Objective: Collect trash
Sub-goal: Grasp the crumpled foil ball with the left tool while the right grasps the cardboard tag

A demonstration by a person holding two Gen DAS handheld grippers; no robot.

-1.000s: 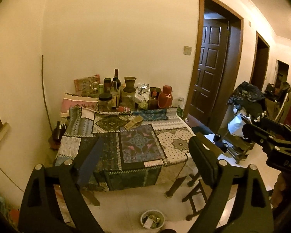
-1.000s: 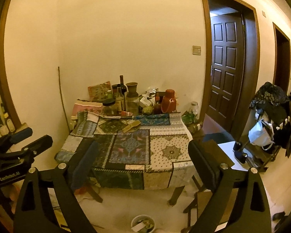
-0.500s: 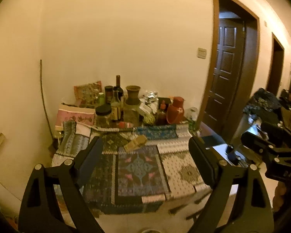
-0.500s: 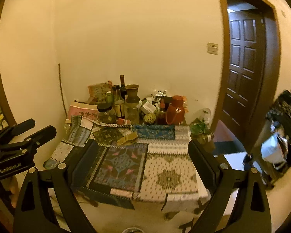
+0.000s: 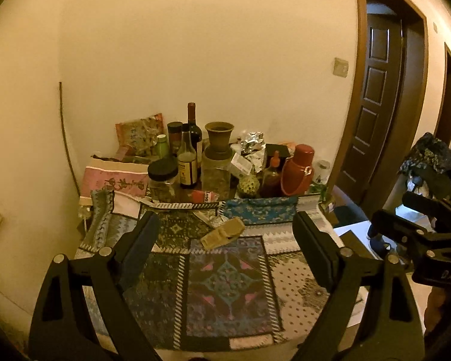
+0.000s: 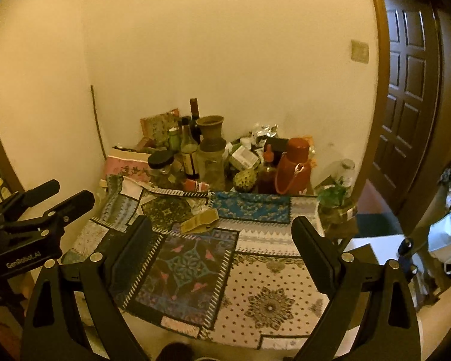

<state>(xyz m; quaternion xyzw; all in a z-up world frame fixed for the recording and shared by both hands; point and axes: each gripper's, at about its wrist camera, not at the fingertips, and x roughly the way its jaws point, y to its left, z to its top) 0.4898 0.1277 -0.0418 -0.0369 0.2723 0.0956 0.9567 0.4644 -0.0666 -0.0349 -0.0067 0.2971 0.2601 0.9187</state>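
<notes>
Both grippers over the table, nothing picked up yet.

Left gripper and right gripper both have jaws spread wide, empty, hovering above the patchwork cloth. Likely trash: a crumpled tan wrapper lying on the cloth mid-table, between the left jaws in view but not touched; a red tube and foil sit further back among the clutter. Task looks barely begun, all of it left. Containers at the back: black-lidded jar with dark contents, a clear jar with something greenish, bottles, red flask; contents otherwise unclear. No bin in view.
</notes>
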